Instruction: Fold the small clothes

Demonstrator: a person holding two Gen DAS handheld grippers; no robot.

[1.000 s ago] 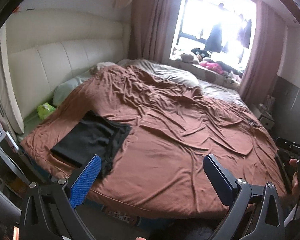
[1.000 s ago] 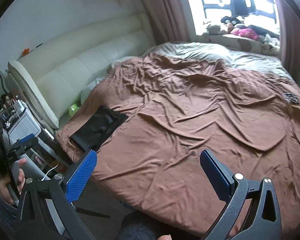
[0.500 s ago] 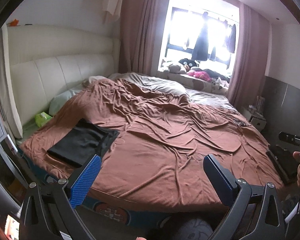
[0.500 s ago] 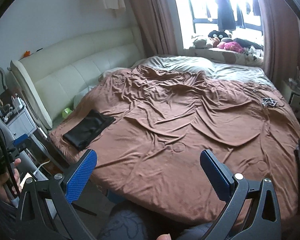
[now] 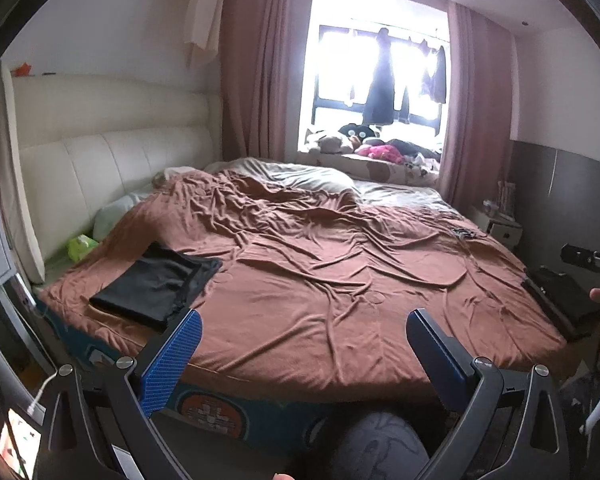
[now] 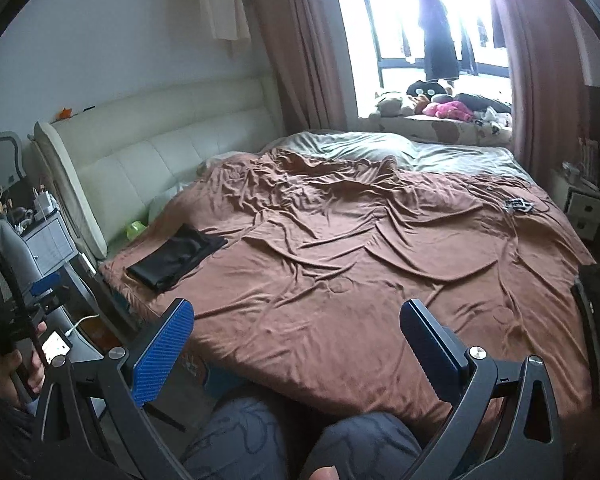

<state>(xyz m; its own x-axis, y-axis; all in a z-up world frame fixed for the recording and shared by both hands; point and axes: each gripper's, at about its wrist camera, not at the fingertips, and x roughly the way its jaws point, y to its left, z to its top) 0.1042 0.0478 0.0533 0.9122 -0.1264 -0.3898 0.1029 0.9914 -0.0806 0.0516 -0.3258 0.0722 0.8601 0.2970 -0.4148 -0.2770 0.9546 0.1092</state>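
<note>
A folded black garment (image 5: pixel 154 286) lies flat near the front left corner of the bed's brown sheet (image 5: pixel 320 280). It also shows in the right wrist view (image 6: pixel 176 258). My left gripper (image 5: pixel 304 356) is open and empty, held off the bed's near edge, well back from the garment. My right gripper (image 6: pixel 298 346) is open and empty, also back from the bed's near edge and far right of the garment.
A cream headboard (image 5: pixel 100 168) stands at the left. A green packet (image 5: pixel 82 246) lies by the pillow. A nightstand with a charging phone (image 6: pixel 54 346) is at the left. A dark stack (image 5: pixel 560 294) sits at the bed's right edge. My knees (image 6: pixel 292 440) are below.
Both grippers have pulled back and risen away from the bed, so the bed and black garment look smaller and farther. Both stayed open and empty.
</note>
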